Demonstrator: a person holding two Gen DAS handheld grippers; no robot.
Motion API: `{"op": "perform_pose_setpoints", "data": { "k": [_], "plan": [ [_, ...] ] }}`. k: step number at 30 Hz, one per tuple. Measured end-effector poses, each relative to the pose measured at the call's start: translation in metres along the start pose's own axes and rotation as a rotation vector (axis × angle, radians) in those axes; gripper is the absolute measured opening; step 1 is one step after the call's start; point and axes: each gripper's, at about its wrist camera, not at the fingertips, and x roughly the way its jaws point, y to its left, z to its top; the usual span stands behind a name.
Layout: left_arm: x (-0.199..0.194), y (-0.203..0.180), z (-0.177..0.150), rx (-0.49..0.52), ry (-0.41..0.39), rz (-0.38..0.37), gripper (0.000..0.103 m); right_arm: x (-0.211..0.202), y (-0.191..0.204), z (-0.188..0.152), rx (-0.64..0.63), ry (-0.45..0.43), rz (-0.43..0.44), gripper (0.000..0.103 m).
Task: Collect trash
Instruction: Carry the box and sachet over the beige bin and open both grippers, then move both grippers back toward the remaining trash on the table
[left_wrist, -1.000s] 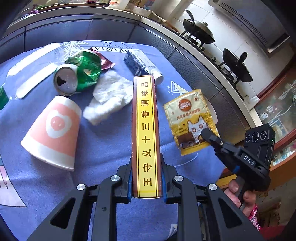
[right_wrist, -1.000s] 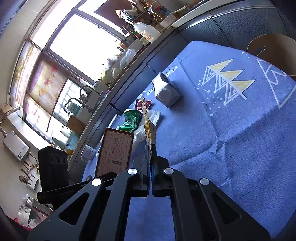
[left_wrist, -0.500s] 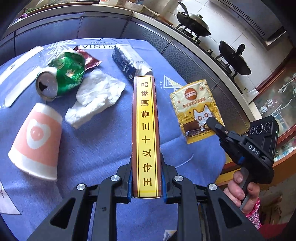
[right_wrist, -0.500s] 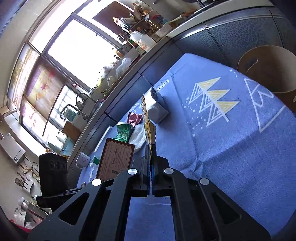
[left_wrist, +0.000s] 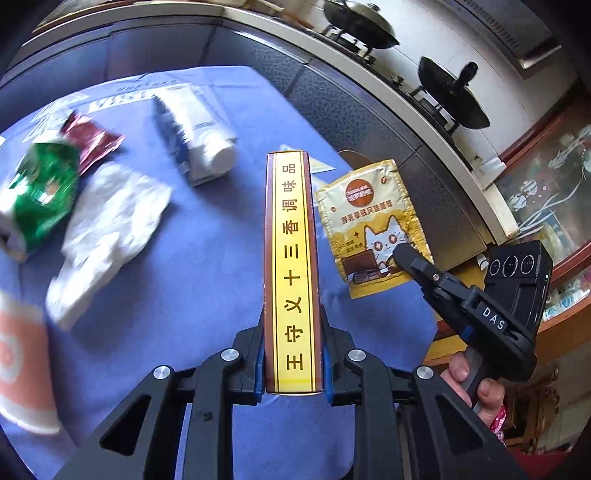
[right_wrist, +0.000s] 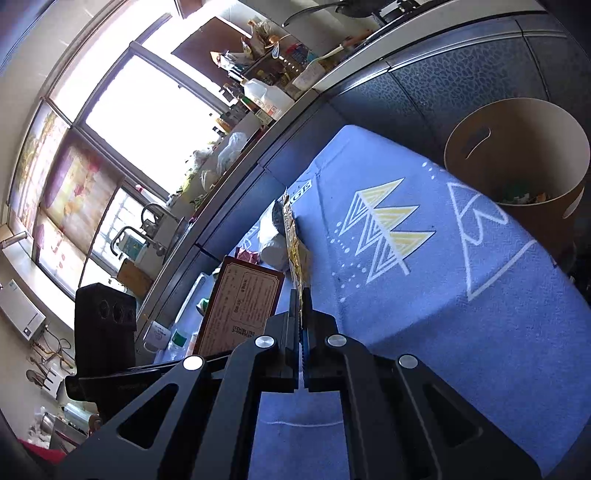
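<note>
A blue patterned tablecloth (left_wrist: 207, 280) is covering the table, with a round tan cardboard bin (right_wrist: 517, 155) standing past its far edge. The left gripper (left_wrist: 293, 354) is pinching a long brown-and-yellow cardboard spice box (left_wrist: 291, 266) by its near end above the cloth; it is probably light and stiff, though hard squeezing could dent it. The right gripper (right_wrist: 301, 325) is clamping a flat gold foil cat-print sachet (left_wrist: 373, 225) by one corner in mid-air; it looks thin, floppy and slick, so a firm edge grip suits it.
</note>
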Motion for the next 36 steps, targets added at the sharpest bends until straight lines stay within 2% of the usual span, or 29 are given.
{"op": "perform_pose_setpoints", "data": {
  "k": [5, 11, 17, 18, 19, 20, 21, 26, 32, 36],
  "plan": [
    [0.03, -0.032, 0.037, 0.08, 0.023, -0.032, 0.022, -0.02, -0.028, 0.024, 0.023, -0.081, -0.056, 0.001],
    [0.086, -0.085, 0.088, 0.188, 0.061, -0.06, 0.023, -0.047, -0.08, 0.064, 0.084, -0.2, -0.147, 0.001],
    [0.139, -0.135, 0.133, 0.271, 0.053, -0.038, 0.024, -0.047, -0.118, 0.102, 0.103, -0.219, -0.232, 0.002],
    [0.149, -0.142, 0.14, 0.289, 0.049, -0.024, 0.025, -0.044, -0.121, 0.106, 0.107, -0.211, -0.25, 0.005],
    [0.159, -0.148, 0.145, 0.303, 0.044, 0.009, 0.029, -0.039, -0.126, 0.112, 0.115, -0.204, -0.273, 0.013],
    [0.168, -0.153, 0.149, 0.314, 0.043, 0.062, 0.037, -0.038, -0.131, 0.114, 0.128, -0.21, -0.289, 0.022],
    [0.174, -0.155, 0.151, 0.32, 0.045, 0.087, 0.037, -0.039, -0.133, 0.113, 0.14, -0.225, -0.298, 0.034],
    [0.161, -0.148, 0.135, 0.331, 0.029, 0.085, 0.037, -0.043, -0.13, 0.102, 0.138, -0.256, -0.271, 0.034],
    [0.126, -0.122, 0.082, 0.322, 0.042, 0.027, 0.037, -0.031, -0.107, 0.079, 0.123, -0.199, -0.208, 0.034],
    [0.098, -0.087, 0.043, 0.292, 0.048, 0.016, 0.037, -0.011, -0.079, 0.064, 0.087, -0.14, -0.17, 0.034]
  ]
}}
